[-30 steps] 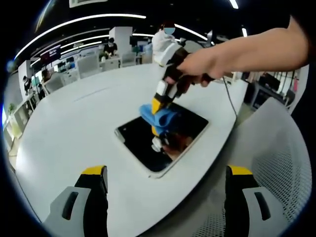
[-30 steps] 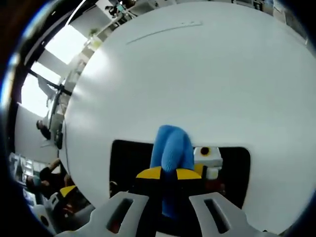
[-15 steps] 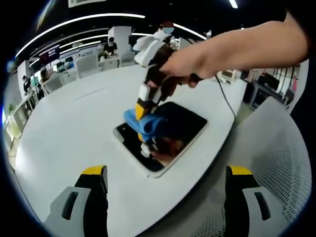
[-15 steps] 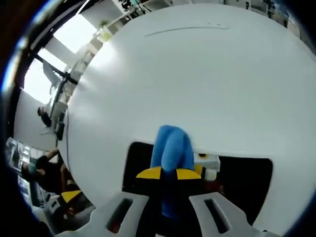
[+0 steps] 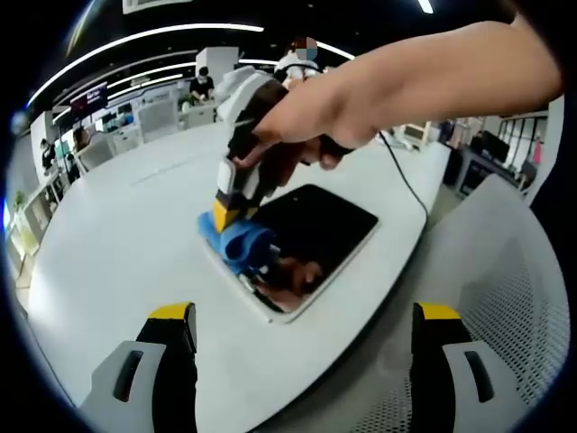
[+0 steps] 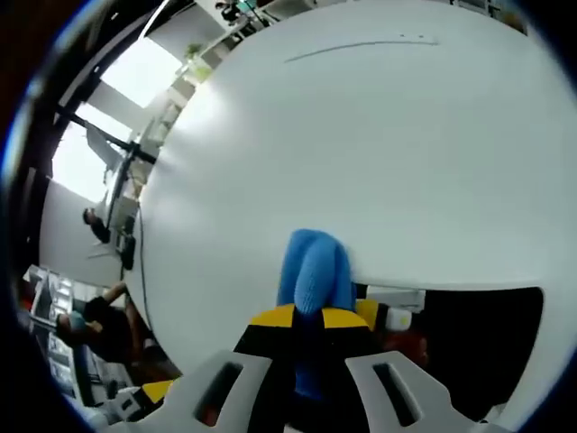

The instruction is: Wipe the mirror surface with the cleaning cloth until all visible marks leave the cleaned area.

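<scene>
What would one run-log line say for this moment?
right hand-held gripper: shut on blue cloth | cloth: on mirror edge | left hand-held gripper: open, idle | table: white

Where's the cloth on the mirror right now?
In the left gripper view, the blue cloth, held by the right gripper, sits at the mirror's left edge, where it meets the white table.

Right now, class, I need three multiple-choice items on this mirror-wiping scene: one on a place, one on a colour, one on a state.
1. Where on the mirror is the cloth pressed?
A. on its edge
B. its middle
C. off it, on a chair

2. What colour is the cloth?
A. red
B. blue
C. green

3. How is the right claw?
A. wide open
B. shut on the cloth
C. shut on a cable

Answers: 1 A, the cloth sits at the rim toward the white table. 2 B, blue in both views. 3 B, the jaws pinch the blue fold.
</scene>
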A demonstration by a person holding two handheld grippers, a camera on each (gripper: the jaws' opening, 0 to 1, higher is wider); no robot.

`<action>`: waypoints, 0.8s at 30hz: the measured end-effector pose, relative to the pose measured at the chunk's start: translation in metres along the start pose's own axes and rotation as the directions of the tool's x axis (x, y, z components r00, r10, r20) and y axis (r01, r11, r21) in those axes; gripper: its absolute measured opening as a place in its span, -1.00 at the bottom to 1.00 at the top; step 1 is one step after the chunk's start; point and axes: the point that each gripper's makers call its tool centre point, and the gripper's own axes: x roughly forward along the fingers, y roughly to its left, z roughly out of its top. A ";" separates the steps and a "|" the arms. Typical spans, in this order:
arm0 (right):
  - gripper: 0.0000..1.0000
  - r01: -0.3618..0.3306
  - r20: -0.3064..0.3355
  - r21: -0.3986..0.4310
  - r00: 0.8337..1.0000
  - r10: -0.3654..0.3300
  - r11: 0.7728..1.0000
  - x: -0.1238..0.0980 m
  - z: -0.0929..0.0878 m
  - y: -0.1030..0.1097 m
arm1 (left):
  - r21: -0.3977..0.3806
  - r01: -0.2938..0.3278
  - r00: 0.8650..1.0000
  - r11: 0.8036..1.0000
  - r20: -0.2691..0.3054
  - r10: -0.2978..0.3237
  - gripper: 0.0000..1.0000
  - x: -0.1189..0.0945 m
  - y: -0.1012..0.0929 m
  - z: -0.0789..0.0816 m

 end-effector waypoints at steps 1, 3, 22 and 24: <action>-0.94 0.001 -0.001 -0.002 1.000 -0.001 1.000 0.000 0.000 0.000 | 0.000 0.000 1.000 1.000 0.000 0.000 1.00 0.000 0.000 0.000; -0.94 -0.007 0.003 -0.006 1.000 0.007 1.000 -0.002 -0.002 -0.001 | -0.001 -0.001 1.000 1.000 0.002 0.001 1.00 0.000 0.000 0.000; -0.93 -0.018 -0.003 -0.031 1.000 0.018 0.999 -0.007 -0.022 0.003 | -0.002 -0.008 1.000 1.000 0.021 0.008 1.00 -0.002 0.001 0.003; -0.93 -0.018 -0.008 -0.042 1.000 0.018 0.999 -0.008 -0.028 0.005 | -0.003 -0.009 1.000 1.000 0.022 0.009 1.00 -0.001 0.001 0.003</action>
